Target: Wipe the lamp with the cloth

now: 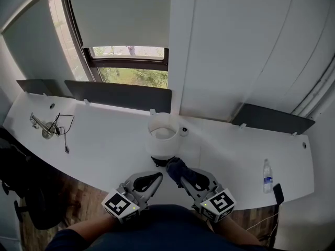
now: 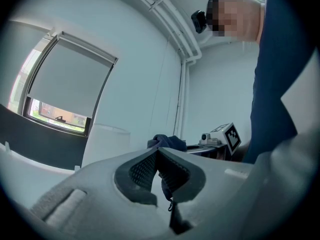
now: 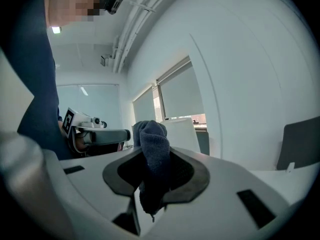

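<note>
**Cloth Held Close to the Lamp**

The dark blue soft cloth [image 3: 152,140] is squeezed tight between the jaws of the right gripper [image 1: 184,180], and its top sticks out past the tips. The jaws of the left gripper [image 2: 158,154] are pressed together with nothing between them.

The white round lamp [image 1: 163,139] is stood upright near the front edge of the long white desk [image 1: 104,146], about the middle. It is found just ahead of the cloth and a little to the left. The cloth is very near the lamp's dark foot, but it cannot be told if they touch. The right gripper is the one best placed, so a short push forward and up is likely all that is needed.

A clear plastic water bottle [image 1: 267,175] is stood well apart, toward the right front corner. A thin black cable [image 1: 64,128] is seen by the left end. Dark flat panels [image 1: 119,95] are lined along the back edge, under a window.
</note>
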